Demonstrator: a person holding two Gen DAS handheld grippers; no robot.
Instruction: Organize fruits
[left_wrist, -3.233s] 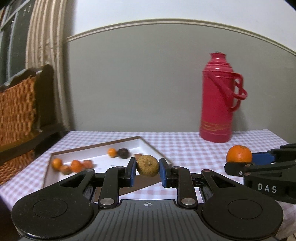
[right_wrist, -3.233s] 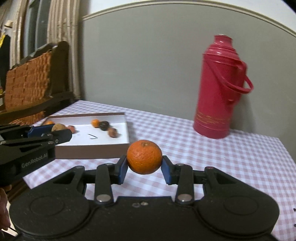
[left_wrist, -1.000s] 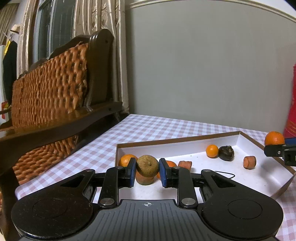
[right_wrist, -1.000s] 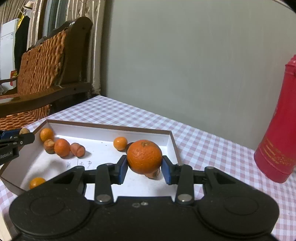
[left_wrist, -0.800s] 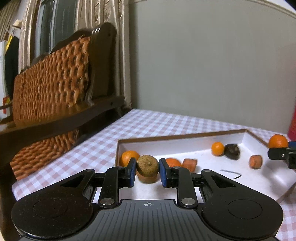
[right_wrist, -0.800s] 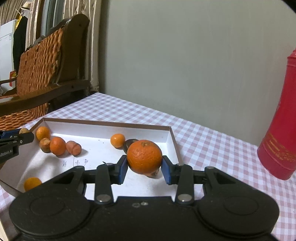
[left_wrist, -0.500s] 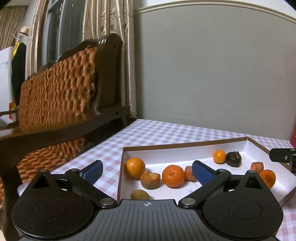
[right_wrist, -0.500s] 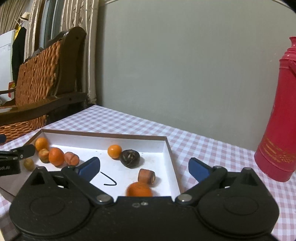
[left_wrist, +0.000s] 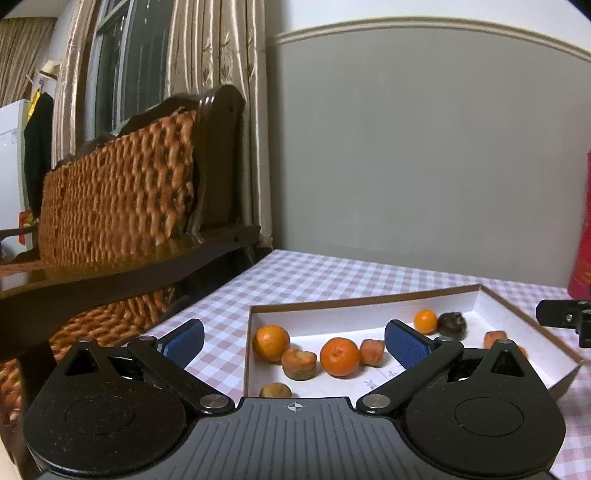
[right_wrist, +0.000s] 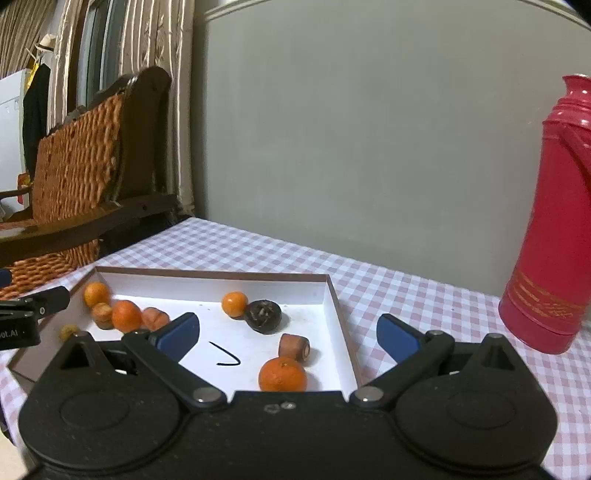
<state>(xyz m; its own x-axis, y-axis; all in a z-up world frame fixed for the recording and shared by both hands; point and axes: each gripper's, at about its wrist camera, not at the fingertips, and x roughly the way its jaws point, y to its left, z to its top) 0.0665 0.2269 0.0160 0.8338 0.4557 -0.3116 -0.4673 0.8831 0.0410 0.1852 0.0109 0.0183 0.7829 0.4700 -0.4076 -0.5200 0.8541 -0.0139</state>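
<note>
Right wrist view – checked tablecloth, red flask by grey wall; both grippers' jaws spread wide, empty.

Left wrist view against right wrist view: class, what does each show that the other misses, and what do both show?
Only the left wrist view shows the window. Only the right wrist view shows the whole red flask and the black squiggle on the tray floor. Both show the white tray holding oranges and a dark fruit, the wicker chair, the checked cloth, and open jaws with nothing between them.
</note>
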